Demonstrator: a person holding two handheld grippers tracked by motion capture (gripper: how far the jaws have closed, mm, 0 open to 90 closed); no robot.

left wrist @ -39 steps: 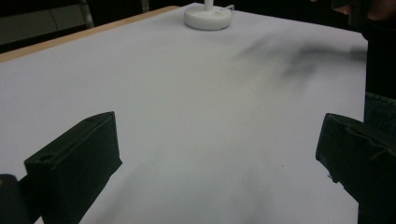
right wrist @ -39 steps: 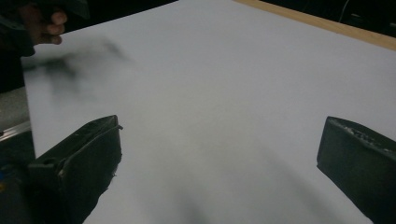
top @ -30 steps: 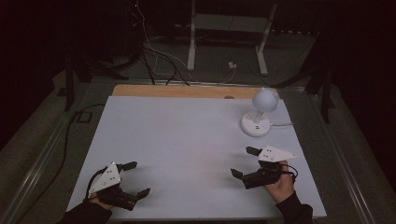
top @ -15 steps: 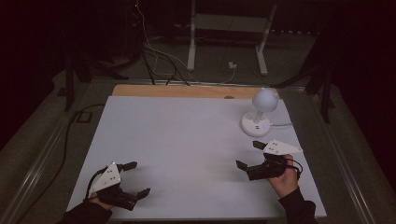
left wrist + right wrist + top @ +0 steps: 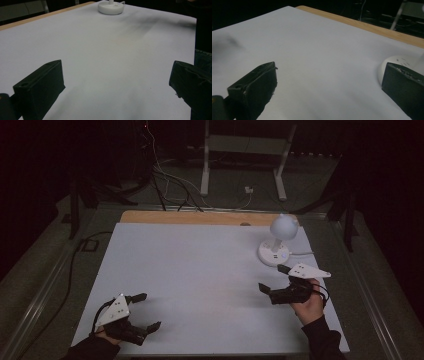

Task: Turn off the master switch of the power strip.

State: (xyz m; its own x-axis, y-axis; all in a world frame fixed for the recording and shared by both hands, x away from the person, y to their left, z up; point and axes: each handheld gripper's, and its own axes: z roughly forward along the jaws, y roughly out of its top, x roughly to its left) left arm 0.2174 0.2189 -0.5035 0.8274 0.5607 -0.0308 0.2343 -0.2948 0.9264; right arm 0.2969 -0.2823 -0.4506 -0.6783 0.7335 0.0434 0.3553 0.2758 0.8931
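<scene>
Lamp stands upright, far right of table, just ahead of our right gripper, jaws spread, empty. Left gripper well apart, jaws also spread; right hand nearer.

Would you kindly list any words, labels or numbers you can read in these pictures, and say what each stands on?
No text is readable.
Lamp base: small dark marks, too small to tell.
Grey plates on the left gripper and right gripper: tiny dots, no letters.
</scene>
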